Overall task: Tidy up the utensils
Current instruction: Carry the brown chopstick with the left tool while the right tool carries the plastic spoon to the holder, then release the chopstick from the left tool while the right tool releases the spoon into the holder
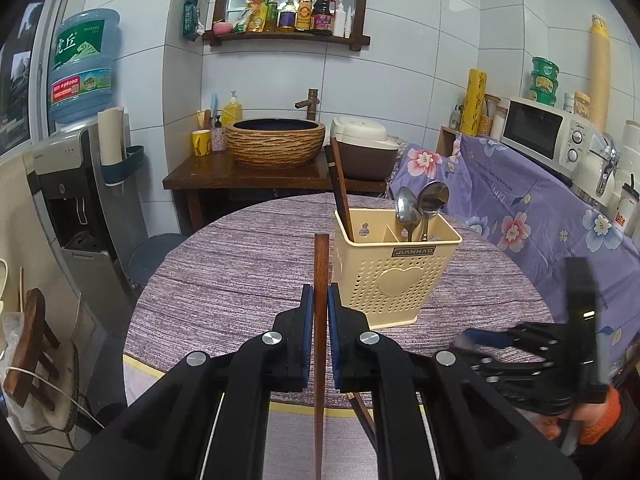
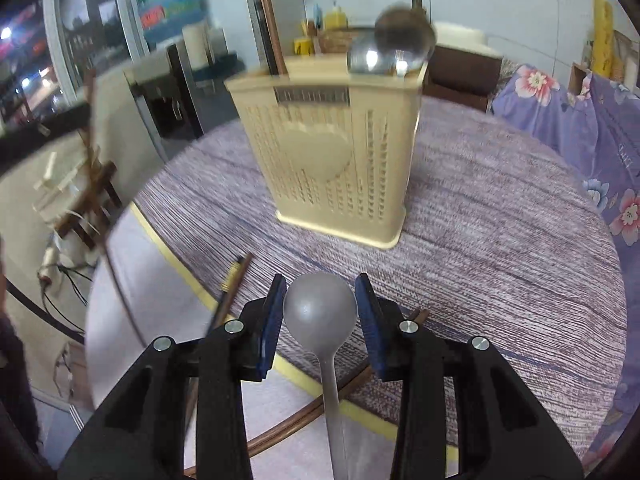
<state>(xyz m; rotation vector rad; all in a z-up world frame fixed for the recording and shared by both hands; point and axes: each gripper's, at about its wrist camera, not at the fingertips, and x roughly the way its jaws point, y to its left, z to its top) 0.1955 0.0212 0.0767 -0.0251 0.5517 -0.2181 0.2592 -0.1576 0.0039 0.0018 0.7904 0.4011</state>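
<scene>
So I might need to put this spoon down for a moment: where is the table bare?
The cloth left of the caddy is bare out to the table's edge, and so is the stretch to its right. The near edge is crowded: loose chopsticks lie there.

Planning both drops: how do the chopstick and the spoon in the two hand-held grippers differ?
The chopstick is brown, straight wood; the spoon is grey metal with a round bowl. The left hand-held gripper clamps the chopstick tight; the right hand-held gripper stands wider around the spoon's bowl. Both point toward the caddy.
</scene>
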